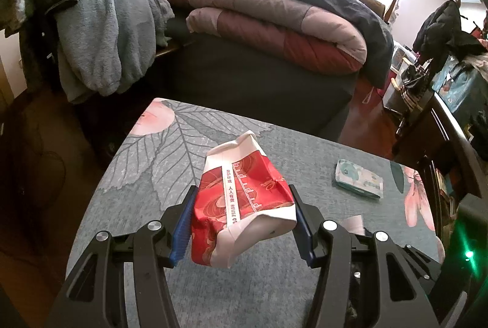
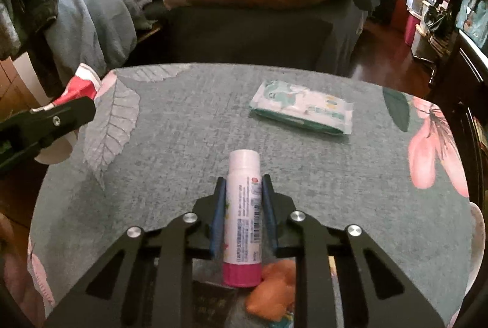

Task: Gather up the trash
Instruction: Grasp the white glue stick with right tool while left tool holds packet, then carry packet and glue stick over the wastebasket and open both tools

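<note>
Your left gripper (image 1: pixel 241 221) is pinching the red paper bag (image 1: pixel 244 200) above the table (image 2: pixel 189 126), left of the bottle (image 2: pixel 244 212). Your right gripper (image 2: pixel 243 184) is pinching that bottle, its long axis lying along the fingers, cap toward you.

The left gripper (image 1: pixel 241 212) is a matte black frame of slotted, angular link arms joined by round silver pivot bolts, with ribbed blue pads (image 1: pixel 182 232) lining its two black fingers. A green light glows at its near right edge. The right gripper (image 2: pixel 243 203) has the same build: black cut-out links, four silver bolt heads, and narrow blue pads (image 2: pixel 218 218).
</note>
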